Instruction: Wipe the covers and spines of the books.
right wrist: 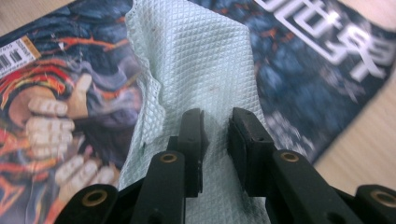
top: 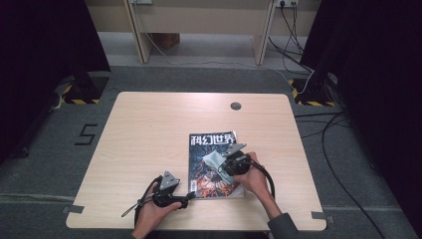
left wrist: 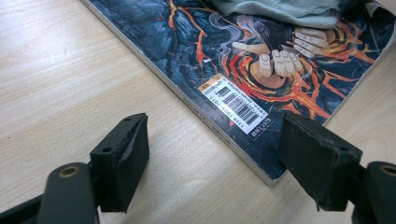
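Note:
A magazine (top: 213, 142) with a dark red and blue cover lies flat on the wooden table (top: 149, 129). A pale green waffle cloth (top: 212, 158) rests on its cover. My right gripper (top: 222, 167) is down on the magazine, its jaws close together with a fold of the cloth (right wrist: 196, 60) pinched between the pads. My left gripper (top: 191, 197) lies low at the magazine's near left corner, pointing right. In the left gripper view its jaws stand wide apart around that corner of the magazine (left wrist: 196, 42), near the barcode (left wrist: 238, 108), and the left gripper (left wrist: 212, 127) holds nothing.
A small round cable hole (top: 235, 105) sits near the table's far edge. Cables (top: 328, 144) trail over the grey floor to the right. Bare tabletop spreads to the left of and beyond the magazine.

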{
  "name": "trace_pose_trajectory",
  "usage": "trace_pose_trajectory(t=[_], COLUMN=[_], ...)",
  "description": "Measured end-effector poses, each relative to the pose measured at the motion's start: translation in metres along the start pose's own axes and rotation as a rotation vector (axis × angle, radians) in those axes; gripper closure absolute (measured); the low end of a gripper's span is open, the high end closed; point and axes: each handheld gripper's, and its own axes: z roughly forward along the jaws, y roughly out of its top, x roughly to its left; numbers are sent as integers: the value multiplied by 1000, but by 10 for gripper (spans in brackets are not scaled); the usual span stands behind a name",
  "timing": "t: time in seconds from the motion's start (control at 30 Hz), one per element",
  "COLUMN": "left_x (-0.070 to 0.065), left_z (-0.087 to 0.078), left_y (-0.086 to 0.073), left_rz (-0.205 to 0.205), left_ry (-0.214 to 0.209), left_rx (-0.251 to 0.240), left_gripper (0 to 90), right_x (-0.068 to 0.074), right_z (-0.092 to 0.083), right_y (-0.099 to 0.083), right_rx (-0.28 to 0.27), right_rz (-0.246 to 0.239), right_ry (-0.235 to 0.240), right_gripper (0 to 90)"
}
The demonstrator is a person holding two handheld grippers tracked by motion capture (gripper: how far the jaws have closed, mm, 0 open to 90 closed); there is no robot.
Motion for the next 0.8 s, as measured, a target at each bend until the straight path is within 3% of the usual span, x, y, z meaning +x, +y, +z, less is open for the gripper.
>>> trace_pose_trajectory(t=[0.1,0.17,0.33,0.6,0.7,0.8], left_x=[0,0,0,0,0,0], left_z=[0,0,0,0,0,0], left_y=[0,0,0,0,0,0], left_rz=[-4,-3,-3,0,-1,-2], left_ry=[0,0,-1,0,1,1], left_rx=[-3,-3,-3,0,0,0], left_gripper=[239,240,240,240,240,240], right_x=[-6,-6,-3,11,13,9], right_z=[-8,-9,-7,-6,-5,0], right_y=[-12,-15,-14,-6,-4,0], right_rx=[-21,-48,-46,28,27,10], right_rz=[75,98,95,15,13,39], right_ry=[50,81,105,13,35,52], right_gripper=[653,593,452,509,658,705])
